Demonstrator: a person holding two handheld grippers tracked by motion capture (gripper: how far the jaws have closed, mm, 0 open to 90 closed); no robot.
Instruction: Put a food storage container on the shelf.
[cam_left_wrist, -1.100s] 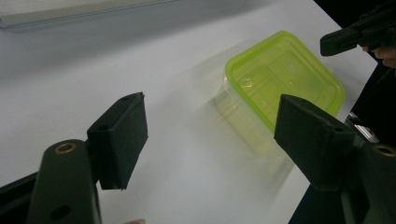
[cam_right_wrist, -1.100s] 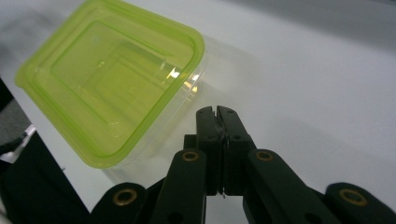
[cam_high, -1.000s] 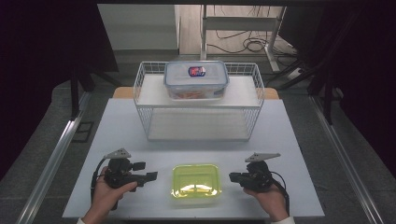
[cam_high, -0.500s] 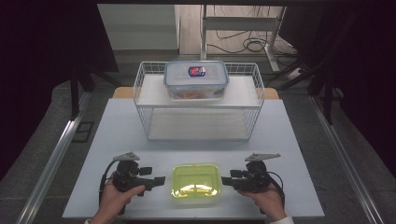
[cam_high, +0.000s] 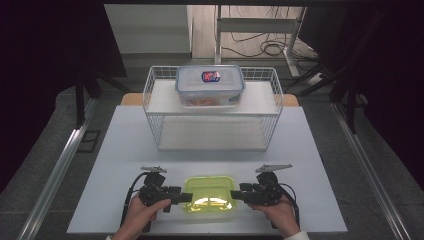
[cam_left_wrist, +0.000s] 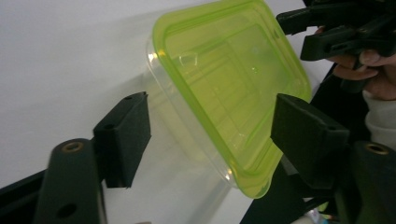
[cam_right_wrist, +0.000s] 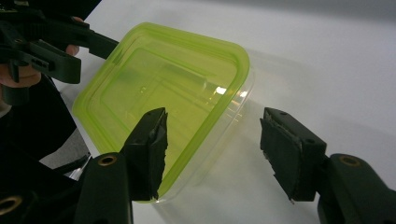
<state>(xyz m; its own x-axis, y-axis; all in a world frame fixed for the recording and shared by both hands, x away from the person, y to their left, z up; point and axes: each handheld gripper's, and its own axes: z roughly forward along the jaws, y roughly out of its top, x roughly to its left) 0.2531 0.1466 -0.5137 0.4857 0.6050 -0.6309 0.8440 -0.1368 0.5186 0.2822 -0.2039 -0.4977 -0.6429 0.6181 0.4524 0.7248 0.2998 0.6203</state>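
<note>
1. The green-lidded container (cam_high: 210, 196) sits flat on the white desk (cam_high: 310, 150), close to its near edge and between the two hands. It is a clear tub with a translucent yellow-green lid that appears seated all round.
2. The left tongs (cam_high: 186, 196) come in from the container's left end. In the left gripper view the jaws stand apart, one on either side of the tub's corner, with no pad pressing on it. They have just been closing a little, but the tub is not gripped.
3. The right tongs (cam_high: 237, 196) mirror this at the right end. The right gripper view shows the jaws apart, having just been opening. One pad lies over the lid's edge and the other is clear of the wall, so there is no clamp here either.
4. Risk: the tub looks light and its walls slick. If one pair of tongs closes before the other, the tub will likely slide or pivot across the desk, possibly towards the near edge.
5. Risk: a bite on a rounded corner could squeeze the tub out sideways or pop the lid up.
6. Well behind stands a wire basket (cam_high: 155, 107), with a blue-lidded box (cam_high: 210, 86) resting on top. It is far enough away not to interfere.
</note>
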